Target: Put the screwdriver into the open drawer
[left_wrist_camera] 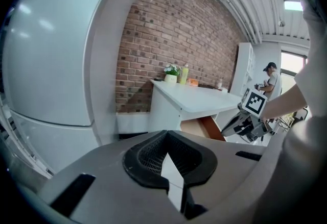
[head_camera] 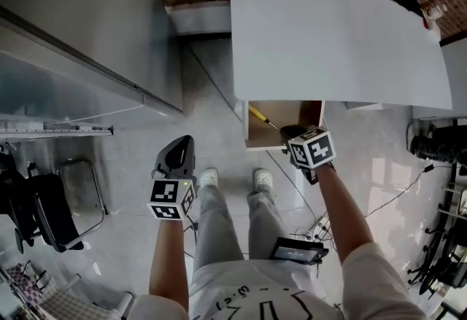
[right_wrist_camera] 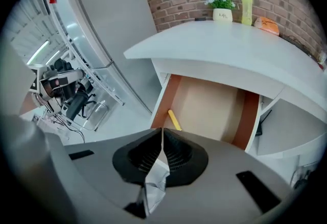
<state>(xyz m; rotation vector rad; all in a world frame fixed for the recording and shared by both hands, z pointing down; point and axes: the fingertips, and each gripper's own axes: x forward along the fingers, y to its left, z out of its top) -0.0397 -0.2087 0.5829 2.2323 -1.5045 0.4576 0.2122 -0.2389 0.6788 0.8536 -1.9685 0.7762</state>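
The screwdriver (head_camera: 257,116), with its yellow handle (right_wrist_camera: 174,120), lies inside the open wooden drawer (head_camera: 295,113) under the white table (head_camera: 328,34), along the drawer's left wall. My right gripper (head_camera: 293,132) hovers over the drawer's front edge, jaws shut with nothing between them (right_wrist_camera: 162,142). My left gripper (head_camera: 179,146) hangs lower left, away from the drawer and over the floor; it is shut and holds nothing (left_wrist_camera: 166,154). In the left gripper view the drawer (left_wrist_camera: 202,127) and the right gripper (left_wrist_camera: 250,121) show at the right.
A tall grey refrigerator (head_camera: 80,34) stands to the left of the table. On the table's far edge are a plant pot (right_wrist_camera: 222,14), a yellow bottle (right_wrist_camera: 247,6) and an orange object (right_wrist_camera: 266,25). Cables (head_camera: 321,224) lie on the floor. A person (left_wrist_camera: 271,82) stands far off.
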